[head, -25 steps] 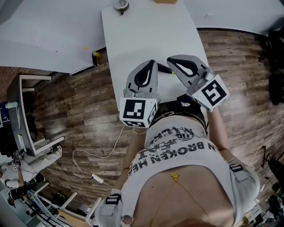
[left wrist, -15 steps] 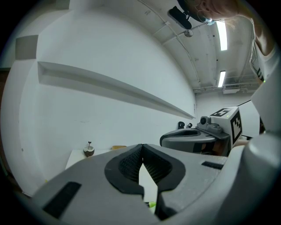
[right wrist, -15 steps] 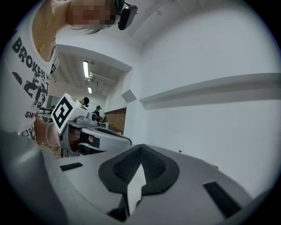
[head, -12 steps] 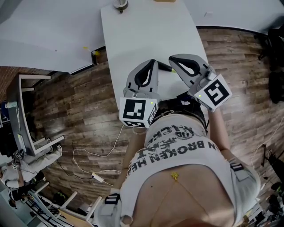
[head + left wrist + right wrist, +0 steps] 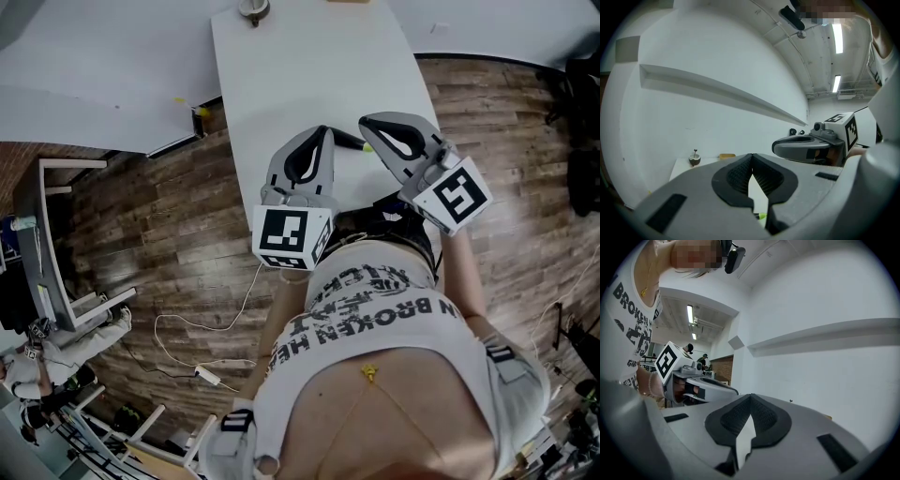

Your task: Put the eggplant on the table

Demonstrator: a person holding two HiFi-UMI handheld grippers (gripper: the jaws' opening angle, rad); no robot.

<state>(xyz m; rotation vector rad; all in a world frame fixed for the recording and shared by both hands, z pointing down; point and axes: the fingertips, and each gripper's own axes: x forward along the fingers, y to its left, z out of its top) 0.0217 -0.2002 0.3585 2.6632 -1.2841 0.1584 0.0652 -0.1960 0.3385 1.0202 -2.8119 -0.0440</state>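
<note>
My left gripper [image 5: 321, 136] and right gripper [image 5: 367, 125] hover side by side over the near end of the white tabletop [image 5: 309, 75], both pointing toward its far edge. In the left gripper view my left jaws are pressed together at the tips with nothing between them, only the tabletop showing through the gap behind the tips. My right jaws are pressed together too, just as empty. The eggplant [image 5: 349, 141] lies on the tabletop near its near edge, between my two grippers. From above I see only a dark strip of it with a yellow-green end, and the rest is hidden under my grippers. A small round bowl-like thing [image 5: 255, 9] sits at the far left corner of the tabletop, and a flat yellowish thing [image 5: 349, 3] rests at the far edge.
</note>
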